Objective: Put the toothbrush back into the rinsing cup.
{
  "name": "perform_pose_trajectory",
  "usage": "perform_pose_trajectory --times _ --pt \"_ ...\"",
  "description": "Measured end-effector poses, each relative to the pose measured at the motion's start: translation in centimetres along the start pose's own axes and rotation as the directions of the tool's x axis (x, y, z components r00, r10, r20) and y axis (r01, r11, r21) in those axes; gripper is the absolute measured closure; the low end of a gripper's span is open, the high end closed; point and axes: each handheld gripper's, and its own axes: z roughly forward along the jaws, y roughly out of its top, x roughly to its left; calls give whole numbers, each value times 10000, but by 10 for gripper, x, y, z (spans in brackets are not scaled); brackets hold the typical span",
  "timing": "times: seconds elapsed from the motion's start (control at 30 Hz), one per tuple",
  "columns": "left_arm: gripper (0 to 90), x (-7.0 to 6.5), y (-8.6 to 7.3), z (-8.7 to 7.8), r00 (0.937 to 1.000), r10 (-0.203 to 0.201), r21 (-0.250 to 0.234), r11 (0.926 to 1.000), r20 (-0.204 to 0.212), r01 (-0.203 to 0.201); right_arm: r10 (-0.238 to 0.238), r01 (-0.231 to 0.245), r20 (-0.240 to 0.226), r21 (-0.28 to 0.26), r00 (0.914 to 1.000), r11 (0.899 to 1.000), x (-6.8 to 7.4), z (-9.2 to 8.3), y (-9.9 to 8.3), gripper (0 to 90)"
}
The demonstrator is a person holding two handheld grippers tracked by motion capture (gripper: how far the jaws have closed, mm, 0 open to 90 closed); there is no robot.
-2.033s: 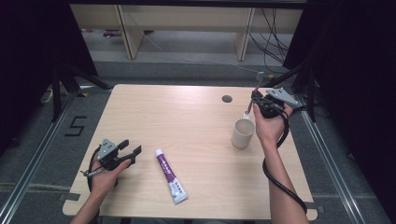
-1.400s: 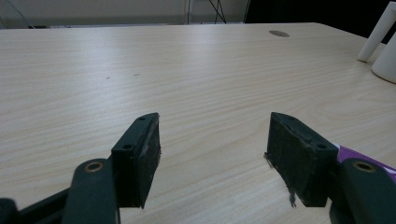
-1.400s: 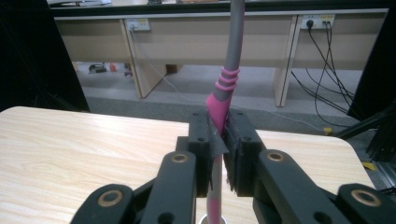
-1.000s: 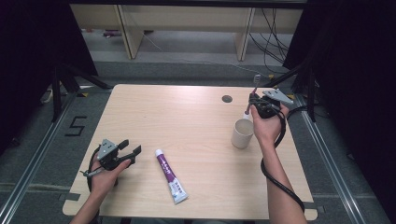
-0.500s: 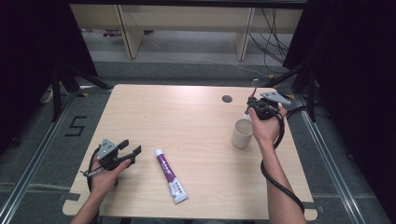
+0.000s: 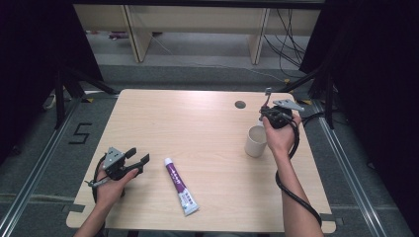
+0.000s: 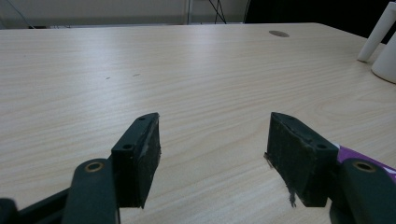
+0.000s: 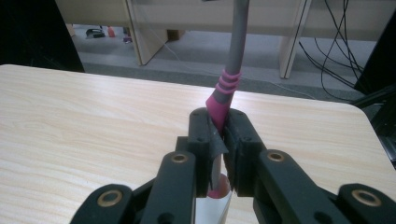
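Observation:
My right gripper is shut on a toothbrush with a pink and grey handle, held upright just above a white cup at the table's right side. In the right gripper view the jaws clamp the pink part of the toothbrush, and the cup's rim lies beneath. My left gripper rests near the front left, open with nothing in it, beside a purple and white toothpaste tube. In the left gripper view the pads stand wide apart, and the tube's purple end lies by the right jaw.
The wooden table has a round cable hole near its back right. The cup shows far right in the left gripper view. Desk legs and cables stand on the floor behind the table.
My right gripper has shifted slightly left and toward the person with the toothbrush, which now stands more upright over the cup. The left gripper and the tube have not moved.

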Motion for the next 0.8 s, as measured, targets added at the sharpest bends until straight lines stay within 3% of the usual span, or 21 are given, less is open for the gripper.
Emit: perform_pose_trajectory --times 0.2,0.27,0.37,0.4,0.43,0.47,0.53,0.63,0.8 --pt "345 0 0 0 10000 30 4 10000 9 -30 -175 176 -71 118 9998 9998 -1 2 -2 816" --pt "345 0 0 0 10000 38 12 10000 3 -38 62 -61 -27 167 10000 9998 0 3 -4 816" --pt "345 0 0 0 10000 37 16 10000 2 -37 -244 243 14 209 9997 9995 -2 3 -5 816" --pt "345 0 0 0 10000 32 14 10000 2 -32 30 -27 -77 285 10000 9996 -1 4 -6 816" --pt "345 0 0 0 10000 31 16 10000 5 -31 -236 234 58 269 9997 9994 -2 4 -7 816" --pt "345 0 0 0 10000 33 19 10000 5 -33 0 2 -47 327 10000 9995 -2 4 -7 816" --pt "345 0 0 0 10000 39 14 10000 3 -39 -257 256 24 385 9997 9989 -3 5 -8 815" --pt "345 0 0 0 10000 46 18 10000 7 -46 -156 161 -122 413 9998 9990 -3 6 -9 816" --pt "345 0 0 0 10000 43 17 10000 9 -43 -17 17 13 601 10000 9982 -2 7 -11 815"
